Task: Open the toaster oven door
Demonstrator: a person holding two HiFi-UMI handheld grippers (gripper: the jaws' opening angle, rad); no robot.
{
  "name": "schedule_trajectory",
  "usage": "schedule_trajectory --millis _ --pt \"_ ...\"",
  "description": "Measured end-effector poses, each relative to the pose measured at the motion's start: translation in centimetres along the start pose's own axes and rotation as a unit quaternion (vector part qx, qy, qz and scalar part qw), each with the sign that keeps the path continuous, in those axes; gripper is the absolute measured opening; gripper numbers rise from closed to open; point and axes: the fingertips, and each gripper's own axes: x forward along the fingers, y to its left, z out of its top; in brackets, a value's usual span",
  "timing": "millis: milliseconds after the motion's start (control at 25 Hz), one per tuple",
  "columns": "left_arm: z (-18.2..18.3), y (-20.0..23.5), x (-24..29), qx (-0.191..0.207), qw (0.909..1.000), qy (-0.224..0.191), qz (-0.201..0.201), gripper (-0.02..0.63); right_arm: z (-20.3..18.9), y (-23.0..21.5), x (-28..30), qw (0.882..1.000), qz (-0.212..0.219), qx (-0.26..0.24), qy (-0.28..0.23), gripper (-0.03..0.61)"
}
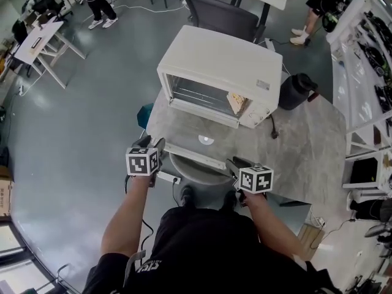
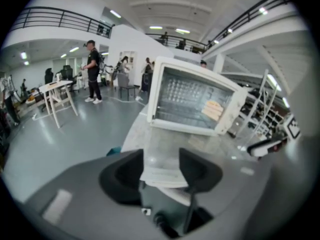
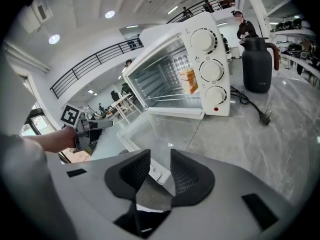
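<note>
Door [image 1: 205, 141] of toaster oven [image 1: 220, 72] is found already down flat over the worktop [image 1: 306, 152]; left tool [image 1: 153, 144], jaws wide, and right tool [image 1: 236, 163], jaws narrower, both empty, are best drawn clear of the handle [image 1: 191, 157] without snagging.

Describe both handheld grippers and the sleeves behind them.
The left gripper and right gripper have grey bodies, two black scooped pads, ribbed on the right, and a white cube with black square markers. The person wears a black short-sleeved shirt.
</note>
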Motion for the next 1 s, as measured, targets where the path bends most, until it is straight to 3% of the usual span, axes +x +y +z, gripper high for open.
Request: schedule_trajectory --millis 360,760,880,1000 --pt "3.4 -9.4 -1.6 -0.006 0.9988 -0.048 0.006 0.211 6.1 -2.6 -4.6 0.995 0.073 -0.047 -0.053 0.091" --pt "4.4 -17.7 -2.8 -0.004 0.9961 -0.08 0.037 0.178 6.4 -7.1 -8.7 0.991 0.109 -0.05 -0.057 0.069" --pt "4.4 -19.6 -2.8 -0.005 0.9959 -0.086 0.026 0.164 6.7 -8.5 -9.5 0.991 0.107 -0.05 -0.063 0.061" --pt "5.4 -21.7 -3.4 -0.014 0.9945 -0.102 -0.015 0.167 7.3 -9.2 -10.3 0.991 0.104 -0.046 -0.074 0.057"
